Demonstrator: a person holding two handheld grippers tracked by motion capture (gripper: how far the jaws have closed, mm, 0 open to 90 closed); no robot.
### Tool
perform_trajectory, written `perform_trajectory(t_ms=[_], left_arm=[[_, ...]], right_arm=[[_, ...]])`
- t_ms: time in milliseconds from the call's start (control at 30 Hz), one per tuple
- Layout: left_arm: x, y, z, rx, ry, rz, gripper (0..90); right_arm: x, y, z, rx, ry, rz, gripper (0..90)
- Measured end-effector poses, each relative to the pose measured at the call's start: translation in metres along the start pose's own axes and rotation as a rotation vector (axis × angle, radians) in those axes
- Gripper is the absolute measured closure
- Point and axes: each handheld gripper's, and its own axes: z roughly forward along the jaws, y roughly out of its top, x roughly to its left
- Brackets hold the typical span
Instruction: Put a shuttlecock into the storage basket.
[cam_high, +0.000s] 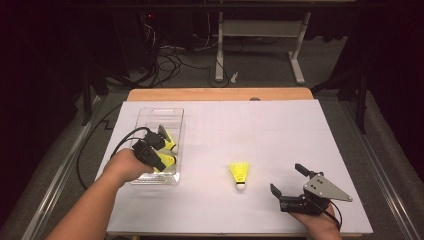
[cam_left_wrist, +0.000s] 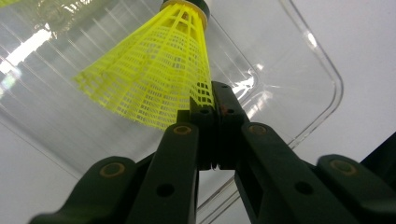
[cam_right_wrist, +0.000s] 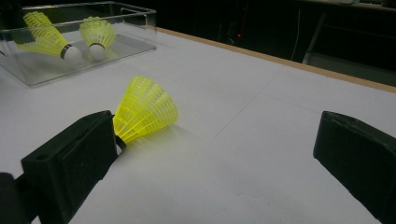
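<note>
Three yellow shuttlecocks show in the high view: two inside the clear plastic tray (cam_high: 150, 116) at the left of the white table (cam_high: 280, 130), and one loose shuttlecock (cam_high: 240, 173) lying on the table between the tray and the right gripper (cam_high: 287, 181). The left gripper (cam_high: 167, 150) reaches into the tray from the near side, its tips at the shuttlecock there; how tightly it closes is hard to read from above. The right gripper rests at the near right edge with its jaws spread wide and nothing between them, well apart from the tray.

From the left gripper view, the two black jaws are pressed together on the rim of the held shuttlecock (cam_left_wrist: 154, 70), pinching the mesh skirt at its lower right edge. Its cork end points away, toward the top of the picture, and the ribbed tray floor (cam_left_wrist: 289, 84) lies behind it.

From the right gripper view, the jaws stand far apart, one at each lower corner. The loose shuttlecock (cam_right_wrist: 144, 109) lies on its side just past the left jaw, skirt toward the tray. Farther off, the tray (cam_right_wrist: 140, 28) holds two shuttlecocks with white corks.
</note>
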Motion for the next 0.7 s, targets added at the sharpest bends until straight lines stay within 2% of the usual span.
perform_trajectory(t_ms=[167,700], left_arm=[[0.0035,-0.0024,0.0002,-0.014,-0.003,-0.022,88.5],[0.0032,-0.0039,0.0066,0.008,-0.003,-0.025,87.6]], right_arm=[[-0.0003,-0.0001,-0.0003,0.000,0.000,0.001,0.3],[0.0003,-0.0001,0.0002,0.002,0.000,-0.001,0.3]])
